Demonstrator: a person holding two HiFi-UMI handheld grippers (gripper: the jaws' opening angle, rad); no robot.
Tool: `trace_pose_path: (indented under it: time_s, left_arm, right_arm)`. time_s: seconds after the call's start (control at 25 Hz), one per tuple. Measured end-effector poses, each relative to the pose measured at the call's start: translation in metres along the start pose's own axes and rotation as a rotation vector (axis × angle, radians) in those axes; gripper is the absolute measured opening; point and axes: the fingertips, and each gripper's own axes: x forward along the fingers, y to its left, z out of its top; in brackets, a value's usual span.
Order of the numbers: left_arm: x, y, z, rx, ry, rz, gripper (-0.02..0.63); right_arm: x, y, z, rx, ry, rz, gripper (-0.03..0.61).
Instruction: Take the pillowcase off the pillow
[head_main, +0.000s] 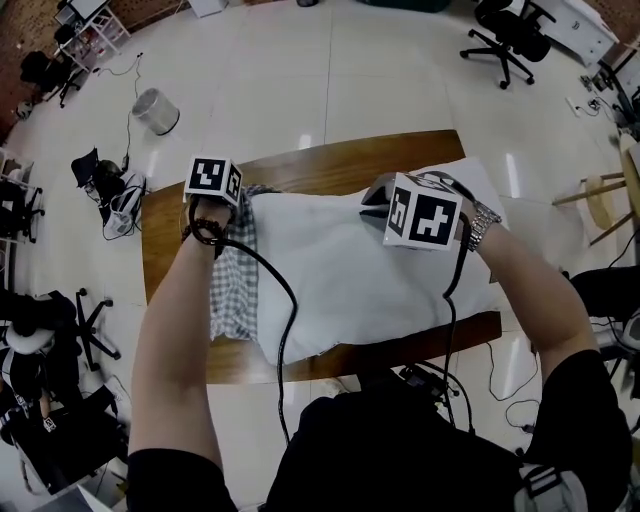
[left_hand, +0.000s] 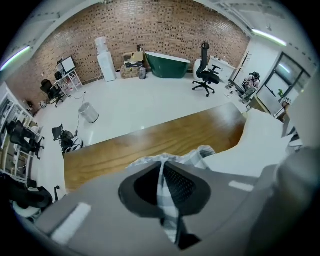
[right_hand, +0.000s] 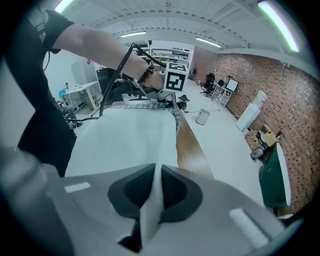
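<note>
Head view: the white rectangular fabric pillow (head_main: 340, 270) lies on the brown wooden table (head_main: 330, 165), with the grey-and-white checked fabric pillowcase (head_main: 235, 275) bunched at its 9 o'clock end; the left claw (head_main: 225, 195) is at the pillowcase's 12 o'clock edge and the right claw (head_main: 385, 200) is over the pillow toward 1 o'clock. Left gripper view: the left claw is pinching a fold of the checked pillowcase. Right gripper view: the right claw is pinching a fold of white pillow fabric, with the pillowcase at 12 o'clock.
</note>
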Motion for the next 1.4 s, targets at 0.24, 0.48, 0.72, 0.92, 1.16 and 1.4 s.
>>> trace_pose_path:
  time_s: [0.24, 0.48, 0.72, 0.92, 1.16, 1.4]
  left_arm:
    - [-0.017, 0.049, -0.016, -0.042, -0.017, 0.069, 0.009]
    - [-0.040, 0.100, -0.038, -0.096, -0.053, 0.165, 0.009]
    - [-0.060, 0.140, -0.076, -0.164, -0.045, 0.230, 0.009]
    - [-0.081, 0.167, -0.098, -0.236, -0.065, 0.276, 0.009]
    - [-0.105, 0.181, -0.128, -0.296, -0.131, 0.341, 0.013]
    - [-0.123, 0.173, -0.149, -0.229, -0.221, 0.391, 0.086]
  right_arm:
    - [-0.015, -0.015, -0.028, 0.016, 0.025, -0.055, 0.020]
    - [-0.022, -0.036, -0.062, 0.064, 0.048, -0.120, 0.020]
    - [-0.015, -0.050, -0.078, 0.080, 0.065, -0.208, 0.029]
    - [-0.004, -0.059, -0.078, 0.124, 0.070, -0.249, 0.052]
    - [-0.017, -0.063, -0.073, 0.177, -0.006, -0.371, 0.161]
    - [-0.035, -0.031, -0.049, 0.161, -0.056, -0.473, 0.163]
